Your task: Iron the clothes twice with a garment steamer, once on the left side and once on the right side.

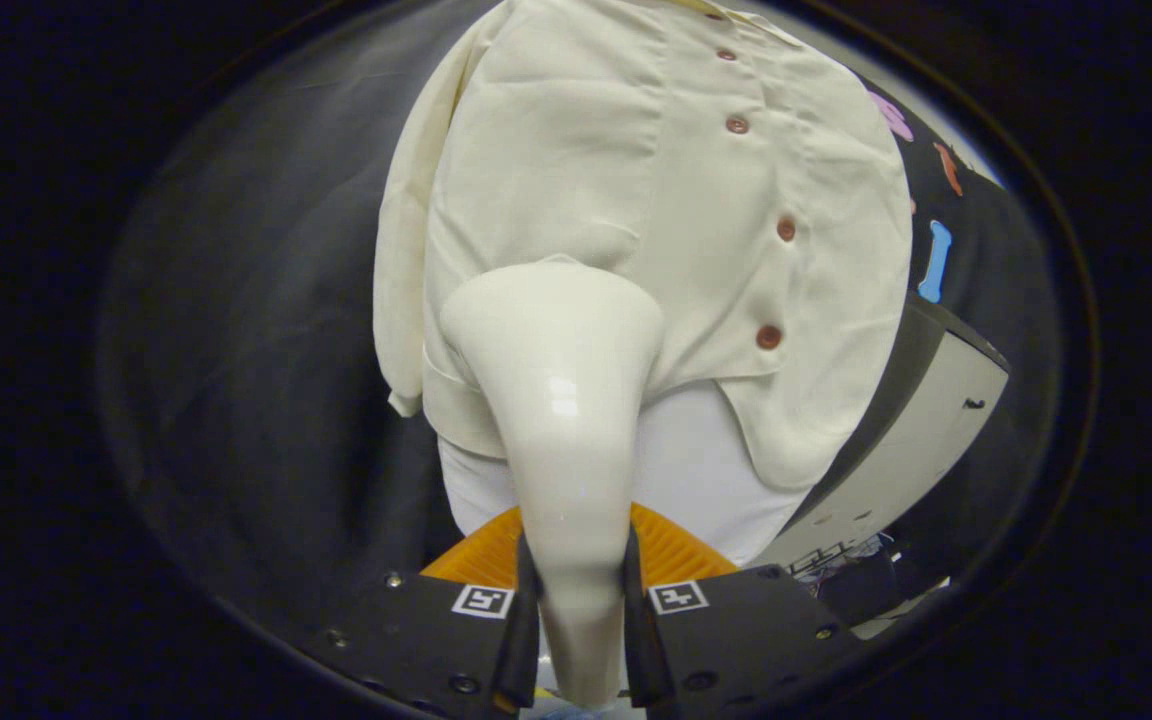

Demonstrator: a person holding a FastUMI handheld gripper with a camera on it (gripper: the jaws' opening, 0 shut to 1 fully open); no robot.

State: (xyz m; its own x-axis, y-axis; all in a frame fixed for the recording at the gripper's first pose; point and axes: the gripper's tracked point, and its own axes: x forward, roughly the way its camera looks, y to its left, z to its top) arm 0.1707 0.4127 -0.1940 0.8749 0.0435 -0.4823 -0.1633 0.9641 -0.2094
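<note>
My gripper [581, 610] is shut on the handle of a cream garment steamer [561, 400], both fingers pressing its sides. The steamer's wide head lies against the lower part of the left panel of a cream button-up shirt [576, 150], which hangs in front of the black cloth wall. The head sits left of the shirt's row of brown buttons [768, 336]. A white garment [696, 470] hangs beneath the shirt's hem. The steamer's face is hidden against the fabric.
An orange ribbed part [671, 550] sits just behind the fingers. A grey-and-black box-like unit [921, 430] stands to the right of the shirt, with cables [841, 555] at its base. Black cloth [266, 300] covers the space left of the shirt.
</note>
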